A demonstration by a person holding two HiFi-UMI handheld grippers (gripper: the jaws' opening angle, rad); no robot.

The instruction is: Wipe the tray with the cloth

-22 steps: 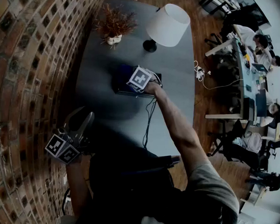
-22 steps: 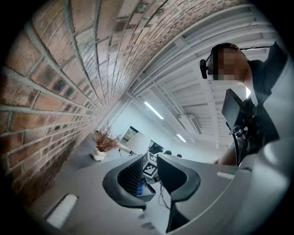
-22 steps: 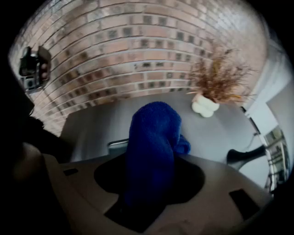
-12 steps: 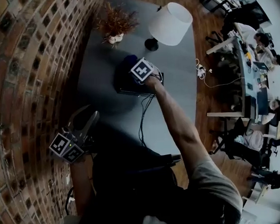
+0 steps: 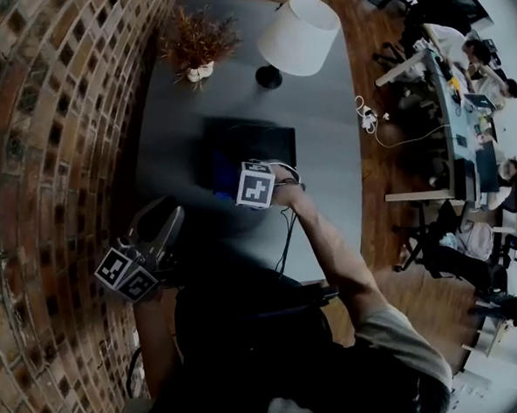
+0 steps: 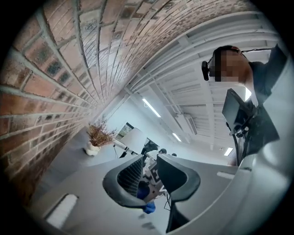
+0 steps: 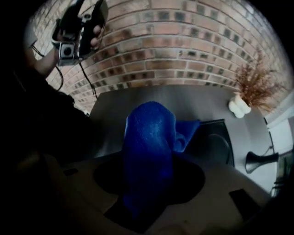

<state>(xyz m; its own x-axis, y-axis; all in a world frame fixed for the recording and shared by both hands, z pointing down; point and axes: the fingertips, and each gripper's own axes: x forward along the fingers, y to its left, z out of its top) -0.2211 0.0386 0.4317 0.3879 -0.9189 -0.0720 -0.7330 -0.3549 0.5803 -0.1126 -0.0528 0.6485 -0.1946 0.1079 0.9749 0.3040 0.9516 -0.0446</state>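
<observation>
Right gripper [image 5: 250,184] pointed steeply down over the near edge of the tray [image 5: 270,139], jaws clamped on the blue cloth [image 7: 149,147]. The cloth hung bunched from the jaws, its loose end at the tray's near left corner; whether it touched the tray could not be told. Left gripper [image 6: 149,161] was well off the tray, on the side of the brick wall [image 5: 35,128], jaws together with nothing between them.

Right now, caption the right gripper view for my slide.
Right tongs pinch the blue cloth over the grey table, black tray close by.
</observation>
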